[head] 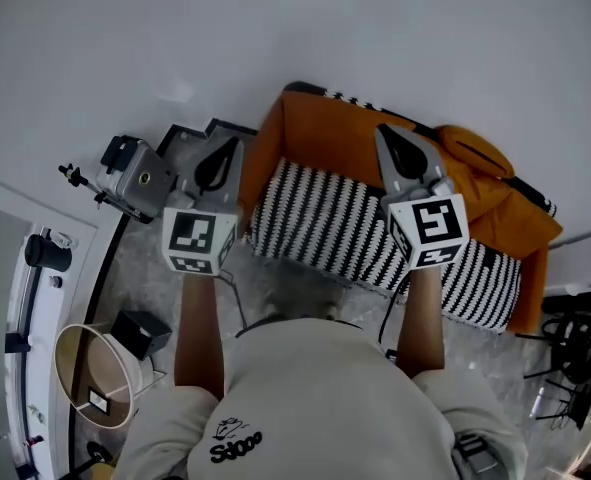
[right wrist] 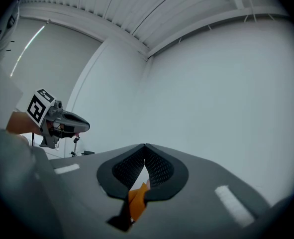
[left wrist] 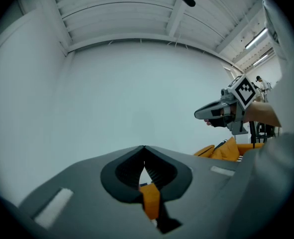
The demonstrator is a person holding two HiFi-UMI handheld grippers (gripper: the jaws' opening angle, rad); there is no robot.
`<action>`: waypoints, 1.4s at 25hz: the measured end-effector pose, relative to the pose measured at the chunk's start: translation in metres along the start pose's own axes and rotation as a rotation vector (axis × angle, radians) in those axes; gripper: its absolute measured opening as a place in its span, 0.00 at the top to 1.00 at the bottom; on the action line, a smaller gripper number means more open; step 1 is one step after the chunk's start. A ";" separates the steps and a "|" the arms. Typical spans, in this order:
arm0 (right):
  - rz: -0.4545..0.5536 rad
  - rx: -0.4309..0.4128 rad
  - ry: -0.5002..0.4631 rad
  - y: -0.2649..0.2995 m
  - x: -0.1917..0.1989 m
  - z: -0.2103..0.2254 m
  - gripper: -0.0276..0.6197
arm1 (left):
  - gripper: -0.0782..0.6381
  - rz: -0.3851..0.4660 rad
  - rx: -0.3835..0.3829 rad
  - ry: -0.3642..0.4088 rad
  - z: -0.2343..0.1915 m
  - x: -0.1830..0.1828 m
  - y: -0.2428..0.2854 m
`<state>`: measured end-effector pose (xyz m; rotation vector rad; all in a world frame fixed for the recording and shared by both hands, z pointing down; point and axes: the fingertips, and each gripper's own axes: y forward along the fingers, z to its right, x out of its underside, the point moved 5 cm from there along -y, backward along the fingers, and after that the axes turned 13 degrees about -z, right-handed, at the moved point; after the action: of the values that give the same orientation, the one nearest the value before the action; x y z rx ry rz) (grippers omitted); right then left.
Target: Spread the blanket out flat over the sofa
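The left gripper point(left wrist: 144, 164) has its jaws pressed together on an orange edge of the orange-backed, black-and-white striped woven blanket point(head: 325, 220). The right gripper point(right wrist: 146, 159) is clamped on that blanket's orange edge likewise. Both are held above the blanket, which spreads below them, striped face nearest the person, orange face beyond. A grey camera on a stand point(head: 135, 178) is left of the blanket.

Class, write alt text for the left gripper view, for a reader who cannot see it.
The left tool, shut on a strip of orange fabric, fills the foreground before a plain white wall. At right, a hand holds the right tool level, with part of the orange sofa below it.
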<state>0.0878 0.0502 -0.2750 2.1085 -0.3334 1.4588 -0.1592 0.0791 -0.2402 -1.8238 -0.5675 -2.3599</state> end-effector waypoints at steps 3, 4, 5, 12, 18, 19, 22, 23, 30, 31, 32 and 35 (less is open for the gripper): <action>0.016 -0.010 -0.017 -0.001 -0.009 -0.003 0.95 | 0.88 0.015 -0.003 0.008 -0.002 -0.005 -0.004; 0.018 -0.011 -0.025 -0.001 -0.011 -0.004 0.95 | 0.88 0.016 -0.003 0.011 -0.002 -0.006 -0.005; 0.018 -0.011 -0.030 -0.001 -0.012 -0.005 0.95 | 0.88 0.017 -0.001 0.012 0.000 -0.007 -0.006; 0.014 0.007 -0.044 0.004 -0.012 -0.006 0.95 | 0.88 0.043 0.017 0.058 0.002 -0.020 -0.005; -0.012 0.016 -0.043 0.013 -0.006 -0.003 0.95 | 0.88 0.052 0.033 0.070 0.004 -0.025 0.003; -0.011 0.015 -0.048 0.014 -0.006 -0.003 0.95 | 0.88 0.049 0.032 0.070 0.003 -0.024 0.004; -0.004 0.008 -0.054 0.018 -0.006 -0.003 0.95 | 0.88 0.041 0.028 0.065 0.001 -0.020 0.006; -0.005 0.006 -0.053 0.018 -0.006 -0.004 0.95 | 0.88 0.039 0.026 0.062 0.000 -0.019 0.006; -0.009 -0.010 -0.047 0.019 -0.005 -0.006 0.95 | 0.88 0.022 0.021 0.051 -0.002 -0.013 0.003; -0.011 -0.008 -0.048 0.020 -0.006 -0.006 0.95 | 0.88 0.021 0.020 0.049 -0.003 -0.013 0.003; -0.016 -0.006 -0.050 0.020 -0.005 -0.006 0.95 | 0.88 0.020 0.018 0.047 -0.004 -0.012 0.003; -0.030 0.001 -0.054 0.018 -0.001 -0.004 0.95 | 0.88 0.024 0.008 0.042 -0.004 -0.011 0.001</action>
<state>0.0749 0.0374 -0.2696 2.1472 -0.3205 1.3880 -0.1595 0.0749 -0.2513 -1.7631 -0.5471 -2.3709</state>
